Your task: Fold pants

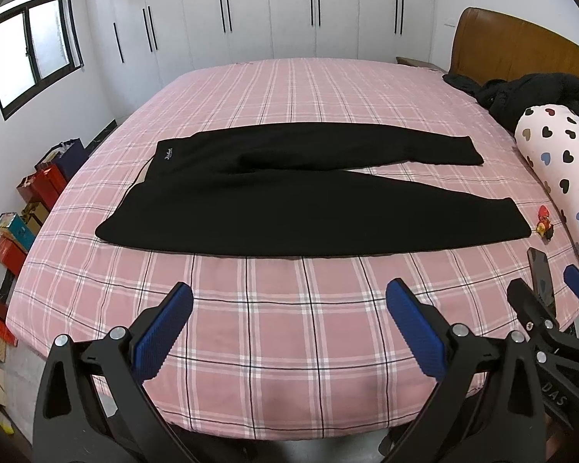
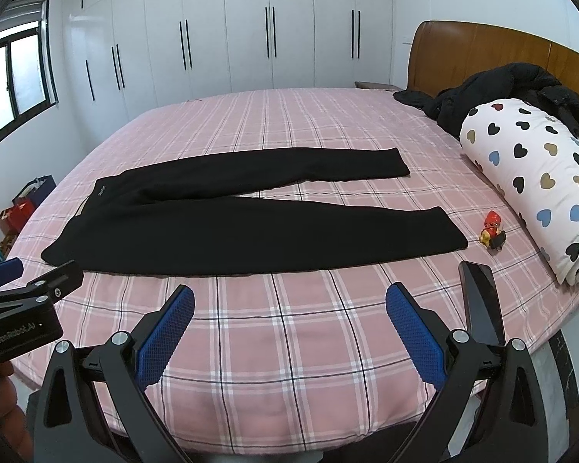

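Note:
Black pants (image 1: 251,193) (image 2: 220,216) lie flat on the pink plaid bed (image 1: 289,328) (image 2: 289,328), waistband to the left and both legs spread toward the right in a narrow V. My left gripper (image 1: 289,301) hovers open over the bed's near edge, short of the pants, with nothing between its blue pads. To its right my right gripper (image 2: 289,305) (image 1: 552,289) is also open and empty, at about the same distance from the near leg.
A dark phone (image 2: 482,301) lies near the front right of the bed, and a small red and yellow toy (image 2: 492,229) beyond it. A rolled heart-print quilt (image 2: 536,177) and a black coat (image 2: 521,85) lie by the wooden headboard (image 2: 482,50). Boxes and bags (image 1: 27,208) line the floor at left.

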`<state>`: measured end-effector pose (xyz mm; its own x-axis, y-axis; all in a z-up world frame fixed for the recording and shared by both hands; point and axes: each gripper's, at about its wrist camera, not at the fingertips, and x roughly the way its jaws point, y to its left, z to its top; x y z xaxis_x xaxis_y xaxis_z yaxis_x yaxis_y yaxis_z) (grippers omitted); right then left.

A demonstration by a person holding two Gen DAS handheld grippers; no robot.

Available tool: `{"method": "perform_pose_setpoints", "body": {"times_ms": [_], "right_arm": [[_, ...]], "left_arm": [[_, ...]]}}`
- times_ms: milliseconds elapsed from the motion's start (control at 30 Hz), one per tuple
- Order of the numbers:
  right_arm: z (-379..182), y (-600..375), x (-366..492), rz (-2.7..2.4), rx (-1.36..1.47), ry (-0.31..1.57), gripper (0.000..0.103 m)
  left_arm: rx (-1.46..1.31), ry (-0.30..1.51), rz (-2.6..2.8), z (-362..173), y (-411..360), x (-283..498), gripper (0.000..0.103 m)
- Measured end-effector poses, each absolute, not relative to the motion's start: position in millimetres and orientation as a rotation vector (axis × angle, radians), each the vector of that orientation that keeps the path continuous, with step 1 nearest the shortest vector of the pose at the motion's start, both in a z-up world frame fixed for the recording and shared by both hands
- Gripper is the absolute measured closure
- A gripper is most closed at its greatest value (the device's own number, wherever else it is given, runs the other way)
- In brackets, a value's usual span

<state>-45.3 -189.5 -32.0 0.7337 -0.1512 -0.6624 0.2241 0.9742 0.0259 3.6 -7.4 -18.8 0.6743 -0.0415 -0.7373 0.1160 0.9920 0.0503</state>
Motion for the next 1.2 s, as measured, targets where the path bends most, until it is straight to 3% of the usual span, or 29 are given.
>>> {"method": "perform_pose_setpoints", "body": {"times_ms": [1200], "right_arm": [[-33.8, -186.6, -44.7, -0.196, 0.103, 0.721, 0.005]], "left_arm": [[0.102, 0.829, -0.092, -18.8, -8.1, 3.7, 0.005]]}}
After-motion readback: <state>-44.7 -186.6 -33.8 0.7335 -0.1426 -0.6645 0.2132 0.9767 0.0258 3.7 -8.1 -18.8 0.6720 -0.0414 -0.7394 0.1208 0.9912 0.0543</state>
